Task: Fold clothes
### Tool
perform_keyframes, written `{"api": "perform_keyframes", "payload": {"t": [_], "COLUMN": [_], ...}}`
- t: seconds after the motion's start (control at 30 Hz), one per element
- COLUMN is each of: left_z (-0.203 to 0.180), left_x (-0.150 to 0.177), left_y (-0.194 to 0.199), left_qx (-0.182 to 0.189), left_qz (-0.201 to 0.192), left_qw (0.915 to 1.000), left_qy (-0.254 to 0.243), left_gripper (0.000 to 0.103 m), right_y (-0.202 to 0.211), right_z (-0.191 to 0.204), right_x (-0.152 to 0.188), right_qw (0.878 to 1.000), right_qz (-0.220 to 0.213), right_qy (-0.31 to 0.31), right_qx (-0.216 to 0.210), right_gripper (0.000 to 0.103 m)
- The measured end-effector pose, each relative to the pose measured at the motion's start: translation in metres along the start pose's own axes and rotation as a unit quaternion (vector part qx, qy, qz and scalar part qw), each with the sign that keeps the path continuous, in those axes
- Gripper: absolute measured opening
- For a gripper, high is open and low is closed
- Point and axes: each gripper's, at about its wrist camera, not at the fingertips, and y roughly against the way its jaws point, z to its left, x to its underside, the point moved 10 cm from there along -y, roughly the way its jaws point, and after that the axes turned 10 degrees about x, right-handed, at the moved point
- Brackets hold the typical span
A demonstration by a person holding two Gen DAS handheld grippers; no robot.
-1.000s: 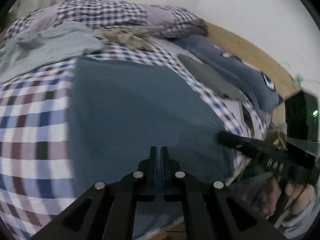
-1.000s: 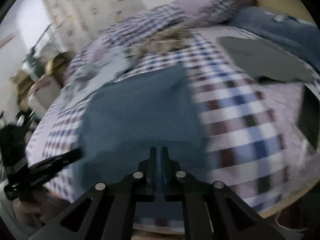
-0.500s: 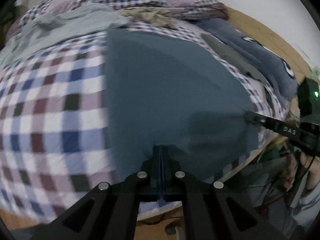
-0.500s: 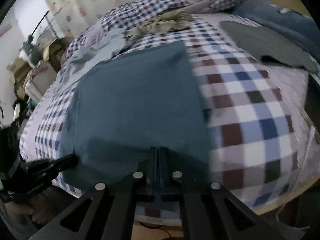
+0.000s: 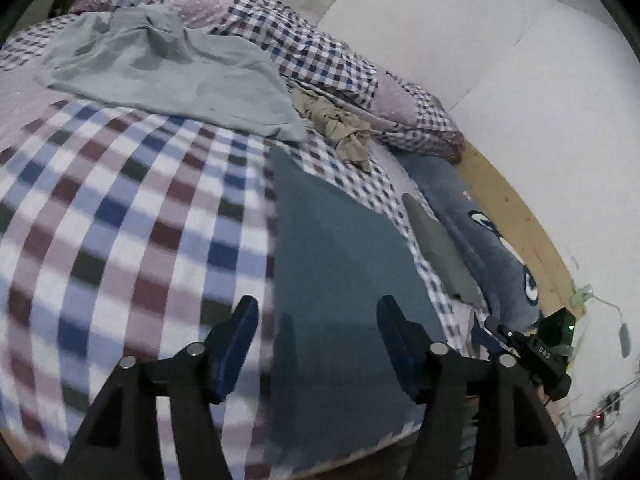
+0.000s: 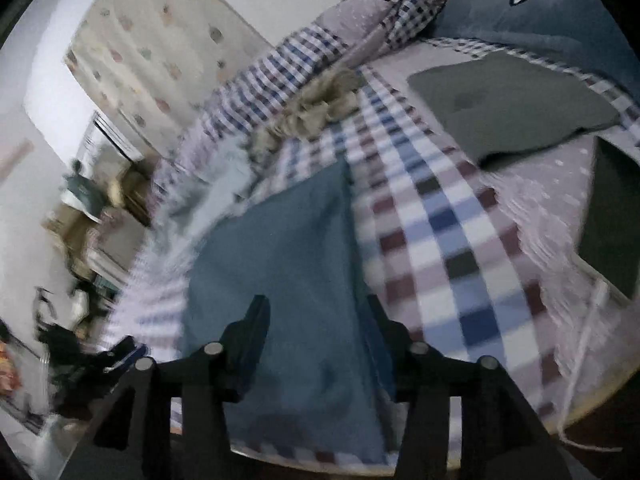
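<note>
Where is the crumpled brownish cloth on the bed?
The crumpled brownish cloth lies at the far end of the checked bedspread, beyond the flat blue garment, between the pale green garment and the rumpled checked quilt.

The left wrist camera sits just behind the left gripper [image 5: 316, 332], low over the near edge of the bed [image 5: 120, 216], and looks forward and slightly down across the checked cover toward the far pillows and the white wall. The right wrist camera sits just behind the right gripper [image 6: 316, 328], equally low and close, facing up the bed [image 6: 440, 216] toward a curtained window and cluttered shelves at the left. Both views share the blue cloth [image 5: 340, 264] [image 6: 288, 248] lying flat just ahead, the crumpled beige garment [image 5: 340, 128] [image 6: 316, 108] beyond it, and the grey folded piece [image 5: 444, 248] [image 6: 508, 104].
</note>
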Motion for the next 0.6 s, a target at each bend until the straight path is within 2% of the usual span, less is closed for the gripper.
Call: {"api": "perform_keyframes", "payload": {"t": [0.07, 0.1, 0.17, 0.23, 0.47, 0.6], "left_z": [0.003, 0.007, 0.014, 0.021, 0.044, 0.05], "left_x": [-0.016, -0.022, -0.035, -0.048, -0.079, -0.093], "left_y": [-0.015, -0.023, -0.041, -0.059, -0.122, -0.147], "left_qx": [0.005, 0.01, 0.021, 0.031, 0.058, 0.063], "left_qz": [-0.002, 0.001, 0.007, 0.013, 0.056, 0.064], "left_qw": [1.0, 0.9999, 0.9994, 0.9986, 0.9945, 0.9944], "left_qy": [0.002, 0.01, 0.025, 0.04, 0.066, 0.056], "left_gripper": [0.082, 0.084, 0.084, 0.084, 0.084, 0.084], "right_y": [-0.007, -0.01, -0.016, -0.026, -0.066, -0.099], "right_z": [0.008, 0.009, 0.011, 0.014, 0.019, 0.012], "right_x": [-0.01, -0.016, -0.029, -0.042, -0.077, -0.087], "right_qw": [1.0, 1.0, 0.999, 0.998, 0.995, 0.994], "right_qz": [0.004, 0.004, 0.003, 0.001, 0.019, 0.054], "right_qy": [0.0, 0.001, -0.005, -0.017, -0.025, -0.015], "right_qx": [-0.018, -0.025, -0.04, -0.056, -0.099, -0.098], "right_gripper": [0.063, 0.066, 0.082, 0.087, 0.093, 0.095]}}
